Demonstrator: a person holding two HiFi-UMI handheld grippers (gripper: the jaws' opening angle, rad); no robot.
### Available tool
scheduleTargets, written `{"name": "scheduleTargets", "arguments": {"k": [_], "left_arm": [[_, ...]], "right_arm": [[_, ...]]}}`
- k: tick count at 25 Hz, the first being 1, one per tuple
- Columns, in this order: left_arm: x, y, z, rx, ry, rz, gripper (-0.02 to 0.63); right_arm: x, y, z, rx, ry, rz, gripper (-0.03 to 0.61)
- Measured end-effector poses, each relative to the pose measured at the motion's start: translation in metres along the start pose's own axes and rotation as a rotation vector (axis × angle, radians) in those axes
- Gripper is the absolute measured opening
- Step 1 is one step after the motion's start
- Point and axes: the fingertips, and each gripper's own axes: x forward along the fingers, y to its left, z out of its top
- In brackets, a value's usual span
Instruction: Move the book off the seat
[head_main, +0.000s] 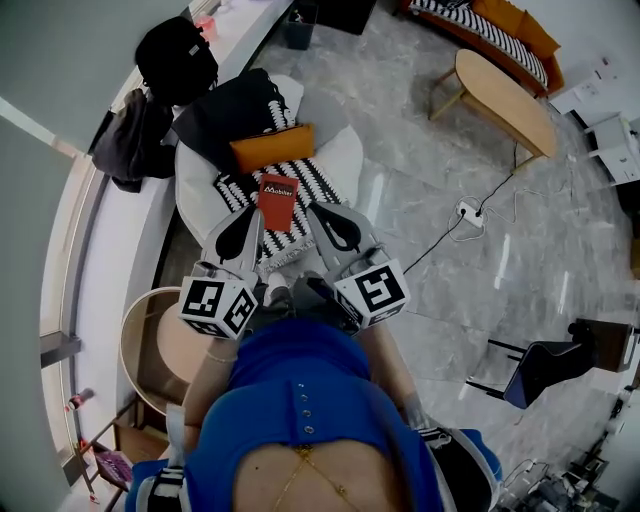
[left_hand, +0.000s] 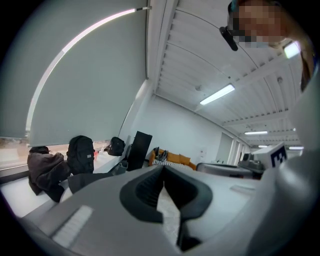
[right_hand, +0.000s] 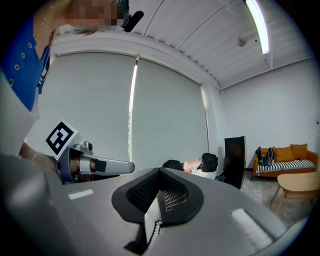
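While my left claw (head_main: 254, 218) and right claw (head_main: 316, 212) are both clenched on nothing, the red book (head_main: 278, 200) lies on the seat (head_main: 345, 150) between their tips. I should open one claw wide, then pinch the book's near edge squarely.

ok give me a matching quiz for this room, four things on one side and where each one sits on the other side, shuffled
Things
1. book
2. orange cushion
3. black backpack
4. oval wooden table

Places
a. up on the window ledge
b. flat on the striped seat pad
c. standing on the floor near the sofa
d. lying across the white chair, just beyond the book

Pairs: 1-b, 2-d, 3-a, 4-c
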Motion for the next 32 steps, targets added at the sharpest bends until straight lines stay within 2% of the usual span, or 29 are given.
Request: {"name": "scheduleTargets", "arguments": {"k": [6,11,17,32], "left_arm": [[0.018,-0.007,0.013,0.013,-0.042,0.029,0.003],[0.027,-0.007,0.02,-0.023,-0.059,0.089,0.002],[0.032,-0.006,0.017,-0.067,-0.079,0.15,0.002],[0.045,-0.014,0.005,-0.067,-0.049,0.176,0.003]], "right_arm": [[0.012,-0.025,0.009,-0.036,-0.005,0.071,0.0],[0.019,-0.048,0.02,-0.038,-0.003,0.112,0.0],[0.023,-0.066,0.016,-0.034,0.006,0.146,0.001],[0.022,-0.077,0.004,-0.029,0.034,0.201,0.0]]}}
